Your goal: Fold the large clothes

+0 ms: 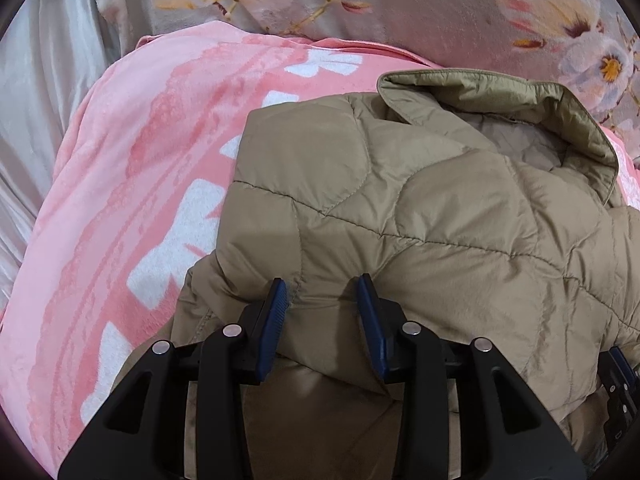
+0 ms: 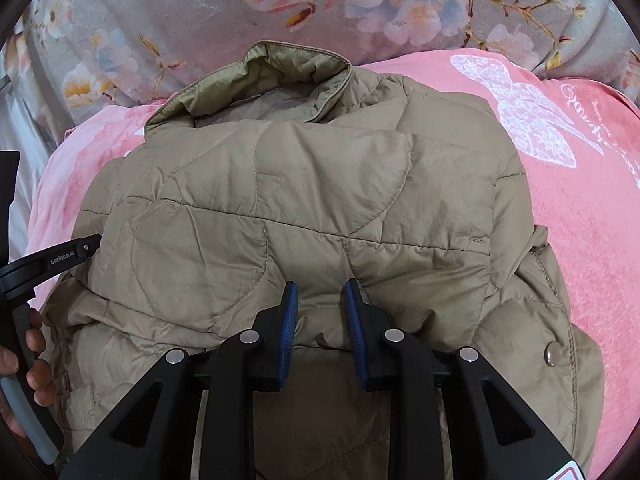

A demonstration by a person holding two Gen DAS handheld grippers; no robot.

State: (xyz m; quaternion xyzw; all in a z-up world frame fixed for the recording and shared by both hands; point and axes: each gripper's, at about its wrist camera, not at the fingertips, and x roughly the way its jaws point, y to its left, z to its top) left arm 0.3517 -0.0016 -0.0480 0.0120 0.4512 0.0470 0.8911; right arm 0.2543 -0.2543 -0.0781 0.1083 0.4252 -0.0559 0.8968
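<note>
Left gripper (image 1: 322, 292): jaws part-open, blue pads either side of a raised fold of the quilted jacket (image 1: 420, 216); fabric sits between the pads and touches the left one, but there's a visible gap on the right, so not clamped tight. Right gripper (image 2: 318, 300): same story, jaws part-open with a puffed ridge of the jacket's folded edge bulging between the pads; can't tell whether it's actually pinched. Both grippers are on the near edge of the jacket, which is doubled over on itself with a lower layer showing beneath the fold. Collar (image 2: 272, 76) is at the far end, standing open with the lining visible. Snap button (image 2: 552, 350) on the lower layer at the right, just beside the right gripper. In the right wrist view the left gripper's body is at the left frame edge with the person's hand (image 2: 32, 364) wrapped round its handle. Jacket lies on a pink blanket (image 1: 132, 208) with white print; a butterfly motif (image 2: 524, 116) sits to the right of the jacket. Beyond that, a grey floral bedcover (image 2: 192, 12).
</note>
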